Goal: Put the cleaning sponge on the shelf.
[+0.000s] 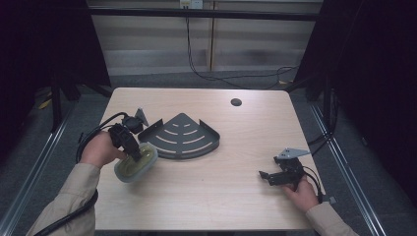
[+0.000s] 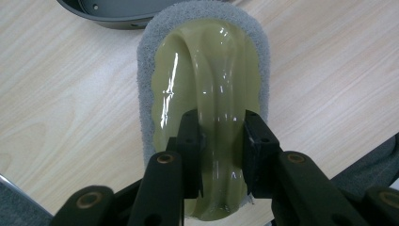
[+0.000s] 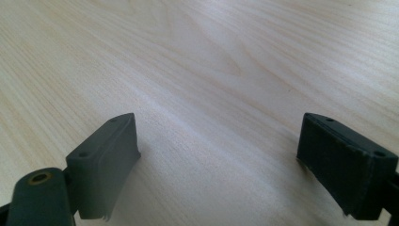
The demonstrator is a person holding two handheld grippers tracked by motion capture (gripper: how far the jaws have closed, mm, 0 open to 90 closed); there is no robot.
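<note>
Sponge [image 2: 207,70] with olive handle sits clamped in the left tongs [image 2: 221,141] beside a dark corner rack [image 1: 183,135]; right tongs [image 3: 221,160] gape apart over the desk [image 3: 211,56].

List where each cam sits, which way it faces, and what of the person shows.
High view: overhead, facing forward and down on the table; forearms, hands, left gripper, right gripper.
Left gripper view: along its jaws, shut on the scrubbing sponge.
Right gripper view: along open jaws, at tabletop.
Shared: sponge and corner shelf, high and left gripper views.
</note>
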